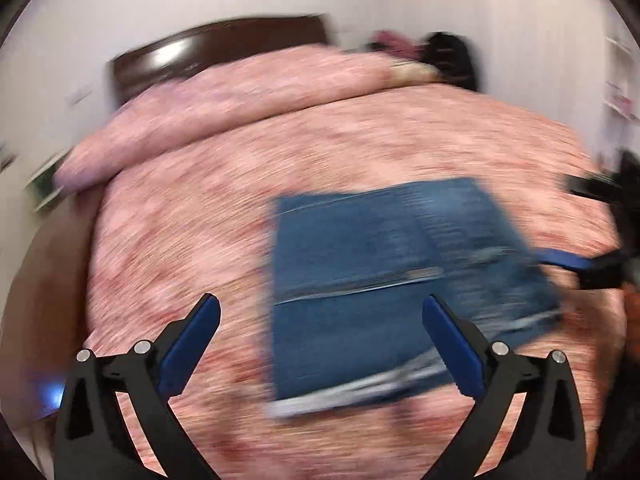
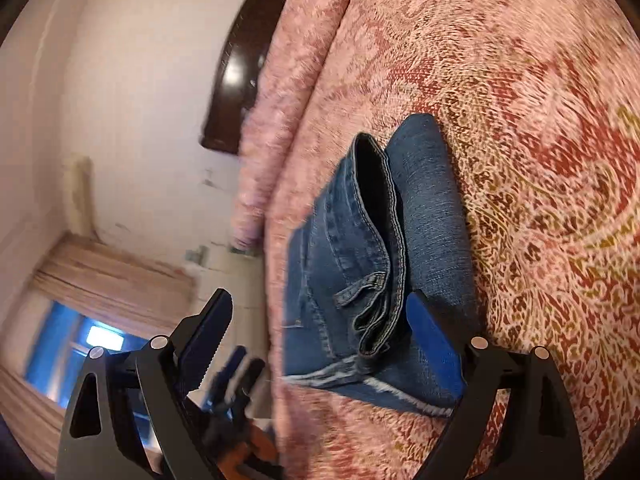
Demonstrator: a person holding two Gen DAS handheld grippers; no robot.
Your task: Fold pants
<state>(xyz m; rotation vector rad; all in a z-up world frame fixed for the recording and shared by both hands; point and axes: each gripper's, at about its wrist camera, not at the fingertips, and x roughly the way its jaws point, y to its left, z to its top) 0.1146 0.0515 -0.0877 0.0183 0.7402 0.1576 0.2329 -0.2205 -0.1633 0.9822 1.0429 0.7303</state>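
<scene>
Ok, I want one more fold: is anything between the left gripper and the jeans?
Nothing visible: the left gripper stands open just above the folded jeans, which lie alone on the pink bedspread.

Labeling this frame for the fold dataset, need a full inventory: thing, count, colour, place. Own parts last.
jeans: 1, blue denim, folded into a compact stack on the bed, hem and waistband edges toward the cameras
bedspread: 1, pink and red patterned, covers the bed under the jeans
rolled blanket: 1, pink, lies across the head end of the bed
headboard: 1, dark brown glossy, behind the rolled blanket against the wall
wall: white, behind the bed
window: 1, blue light, beside the bed under a beige curtain
dark items: blurred, beyond the bed's far corner, cannot identify
left gripper: 1, black with blue pads, open, above the jeans' near edge
right gripper: 1, black with blue pads, open, straddling the jeans' edge
</scene>
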